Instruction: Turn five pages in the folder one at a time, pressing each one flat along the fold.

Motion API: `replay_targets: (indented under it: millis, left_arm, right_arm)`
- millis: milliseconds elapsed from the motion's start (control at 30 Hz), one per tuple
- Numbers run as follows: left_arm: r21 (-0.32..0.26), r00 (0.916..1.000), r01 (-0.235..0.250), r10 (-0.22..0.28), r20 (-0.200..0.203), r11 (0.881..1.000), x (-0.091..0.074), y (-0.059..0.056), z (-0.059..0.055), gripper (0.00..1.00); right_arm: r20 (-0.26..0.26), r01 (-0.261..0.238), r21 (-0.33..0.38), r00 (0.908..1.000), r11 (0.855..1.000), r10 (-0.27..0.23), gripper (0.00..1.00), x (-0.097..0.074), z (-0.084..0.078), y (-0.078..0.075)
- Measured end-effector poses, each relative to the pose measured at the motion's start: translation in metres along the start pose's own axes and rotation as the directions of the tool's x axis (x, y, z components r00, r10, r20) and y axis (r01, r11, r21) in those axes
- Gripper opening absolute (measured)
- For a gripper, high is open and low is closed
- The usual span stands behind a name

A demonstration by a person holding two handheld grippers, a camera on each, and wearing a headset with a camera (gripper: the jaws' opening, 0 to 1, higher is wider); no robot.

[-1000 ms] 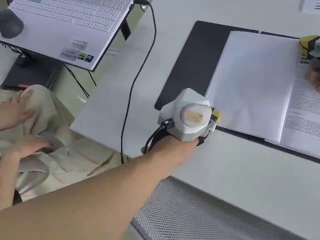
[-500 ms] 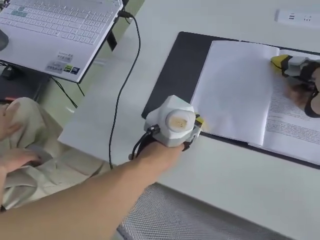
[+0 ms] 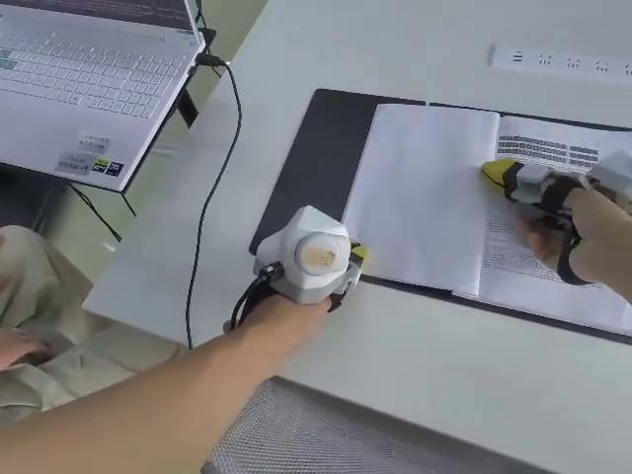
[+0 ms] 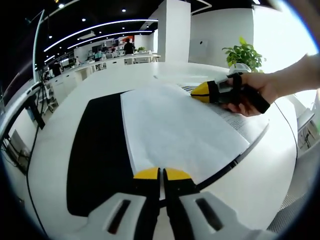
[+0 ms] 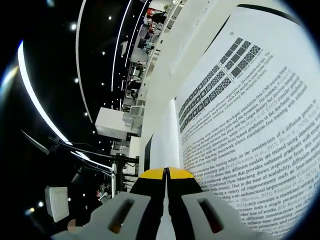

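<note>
Here, the folder (image 3: 326,158) lies open near the counter's (image 3: 415,39) front edge. My left hand-held gripper (image 4: 161,174), jaws closed, sits at its near edge, and my right hand-held gripper (image 3: 497,173), likewise closed, points at the fold.

Lighting and picture quality: bright, even indoor light; fisheye bending in both gripper views.
Head view: soft overhead light on the white counter (image 3: 444,375), faint shadows, the hand (image 3: 592,242) near the counter's right edge slightly blurred. Left gripper view: blown-out glare at upper right, ceiling strips (image 4: 95,28) crisp on dark, counter edges curved. Right gripper view: printed page (image 5: 250,125) sharp at centre, lines bowed toward the edges.
</note>
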State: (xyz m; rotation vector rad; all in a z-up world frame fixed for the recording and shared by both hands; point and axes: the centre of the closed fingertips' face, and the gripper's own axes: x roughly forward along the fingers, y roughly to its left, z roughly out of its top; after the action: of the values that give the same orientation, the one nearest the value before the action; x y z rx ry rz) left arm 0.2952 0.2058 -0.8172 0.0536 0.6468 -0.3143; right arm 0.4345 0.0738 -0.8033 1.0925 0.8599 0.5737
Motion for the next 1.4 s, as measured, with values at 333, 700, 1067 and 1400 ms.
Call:
replay_targets:
  millis: [333, 700, 1067, 1400]
  left_arm:
    - [0.019, 1.0000, 0.002, -0.002, -0.008, 1.000, -0.001, 0.000, 0.000, 0.01]
    - [0.031, 1.0000, 0.003, -0.003, -0.009, 1.000, 0.001, 0.001, 0.000, 0.01]
    - [0.047, 1.0000, 0.004, -0.004, -0.009, 0.999, 0.000, 0.000, 0.001, 0.00]
    - [0.054, 1.0000, 0.002, -0.001, -0.009, 0.999, -0.001, 0.000, 0.001, 0.00]
  right_arm:
    - [-0.071, -0.008, -0.016, 0.9974, 1.000, 0.007, 0.00, -0.019, -0.032, -0.004]
    - [-0.157, 0.004, -0.038, 0.9876, 0.999, -0.010, 0.00, -0.049, -0.080, -0.001]
    - [-0.173, 0.008, -0.003, 0.9848, 1.000, -0.009, 0.00, -0.076, -0.116, -0.004]
    - [-0.202, 0.010, 0.041, 0.9795, 0.999, -0.001, 0.00, -0.096, -0.145, -0.007]
